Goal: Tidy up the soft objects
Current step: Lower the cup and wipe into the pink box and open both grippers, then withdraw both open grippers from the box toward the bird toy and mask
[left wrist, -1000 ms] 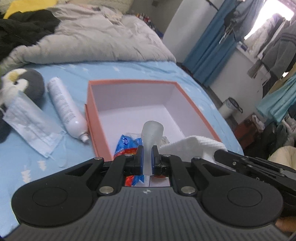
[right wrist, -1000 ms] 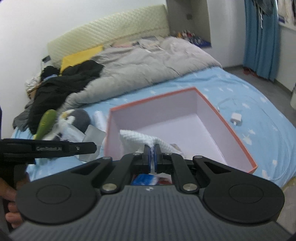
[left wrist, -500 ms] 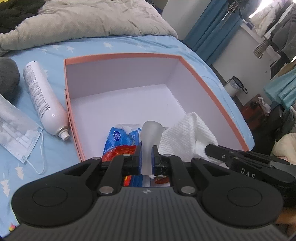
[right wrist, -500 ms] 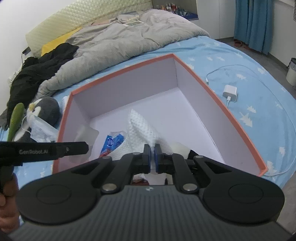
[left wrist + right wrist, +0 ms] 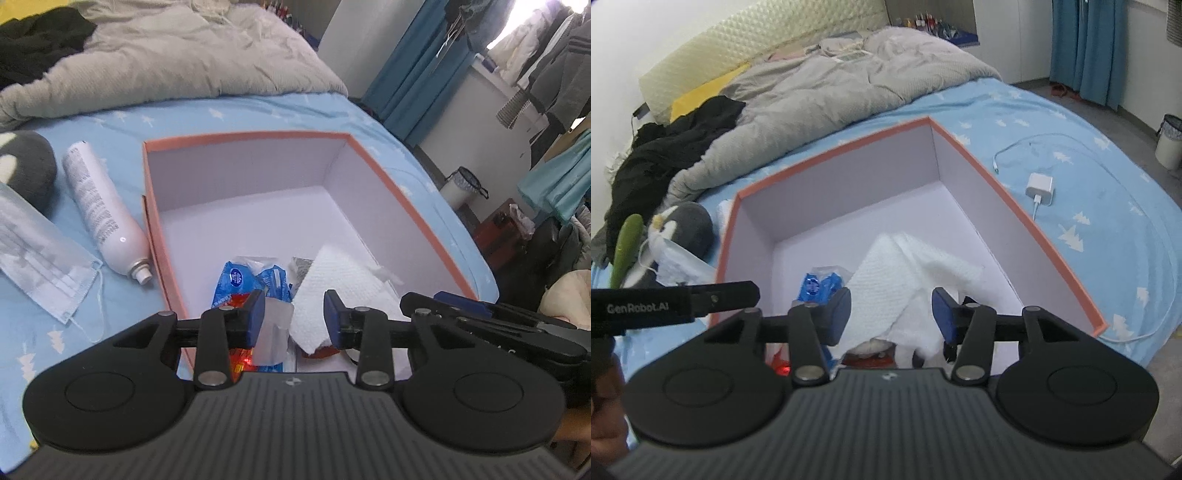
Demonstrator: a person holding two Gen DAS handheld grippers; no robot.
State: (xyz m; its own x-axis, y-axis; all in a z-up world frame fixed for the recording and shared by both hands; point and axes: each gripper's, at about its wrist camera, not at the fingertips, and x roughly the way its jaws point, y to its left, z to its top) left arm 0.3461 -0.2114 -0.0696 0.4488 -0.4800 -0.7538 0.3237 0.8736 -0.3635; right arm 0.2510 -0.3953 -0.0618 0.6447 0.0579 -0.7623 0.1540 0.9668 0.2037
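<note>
- Nearest, in the left wrist view, the left tongs [image 5: 294,317] stand part open, their jaws just having been opening. A small translucent plastic piece [image 5: 275,332] rests against the left pad, clear of the right one, so it is not gripped.
- In the right wrist view the right tongs [image 5: 891,315] also stand part open, jaws just having been opening, over the white paper towel [image 5: 908,280]; neither pad presses it.
- Both pairs hang over the near end of one orange-rimmed box [image 5: 243,138] on the bed. The towel and a blue snack packet [image 5: 243,280] lie on its floor.
- Red items under the tongs are cut off and hard to identify.
- Only the left view shows one white spray can [image 5: 101,206] just beside the box's left wall, and one face mask [image 5: 40,254] fully.
- Only the right view shows one white charger [image 5: 1039,188] with its cable, right of the box, plus a green object [image 5: 626,247].
- One grey penguin plush [image 5: 683,229] lies beyond, half cut off in the left view.
- Farthest: a grey duvet [image 5: 827,81] and black clothing [image 5: 665,147].
</note>
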